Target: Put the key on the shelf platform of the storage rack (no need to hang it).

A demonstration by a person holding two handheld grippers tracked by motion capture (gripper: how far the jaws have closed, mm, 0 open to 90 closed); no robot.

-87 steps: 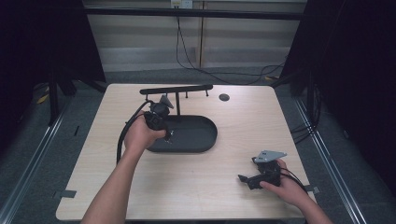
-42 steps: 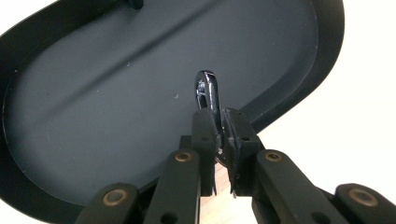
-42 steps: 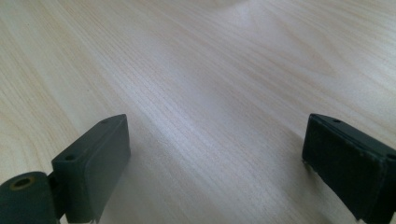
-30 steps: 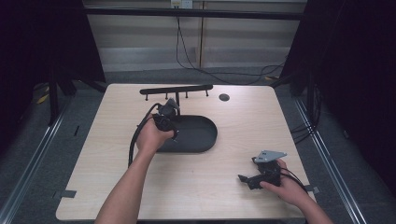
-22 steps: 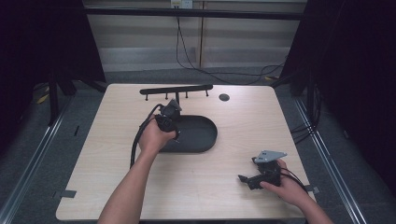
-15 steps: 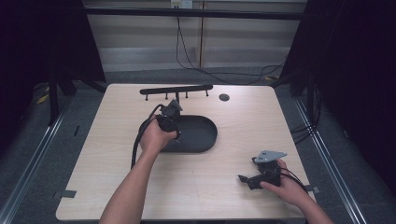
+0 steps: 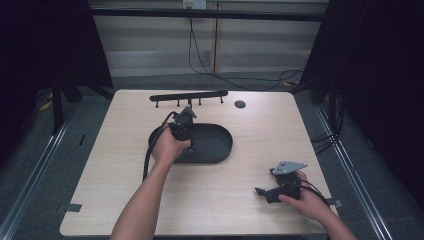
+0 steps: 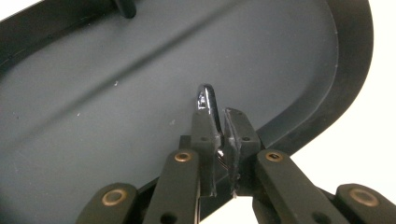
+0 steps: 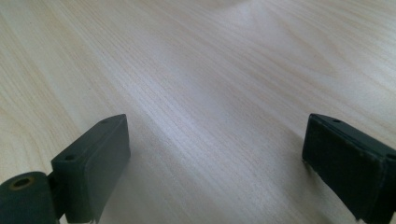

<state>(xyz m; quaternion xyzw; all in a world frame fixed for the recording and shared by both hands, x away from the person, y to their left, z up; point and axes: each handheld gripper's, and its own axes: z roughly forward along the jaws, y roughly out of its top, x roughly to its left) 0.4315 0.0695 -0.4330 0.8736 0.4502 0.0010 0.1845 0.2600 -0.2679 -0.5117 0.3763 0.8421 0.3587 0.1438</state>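
A: Tray (image 7: 215,145), black oval, mid-table (image 7: 125,200); rack (image 7: 189,95) with pegs lies behind it. Left gripper (image 8: 220,128) is over the tray, jaws pinched on a small glossy black hook (image 8: 205,99).

B: Right one?

A: Right gripper (image 9: 215,158) rests low near the table's right front, jaws wide, nothing between.

B: Advice for the carry?

A: Likely bound for the rack. Keep the pinch firm, lift clear of the rim, hold it level.

B: Hook's look?

A: Thin, rounded tip, shiny; slippery, I'd judge.
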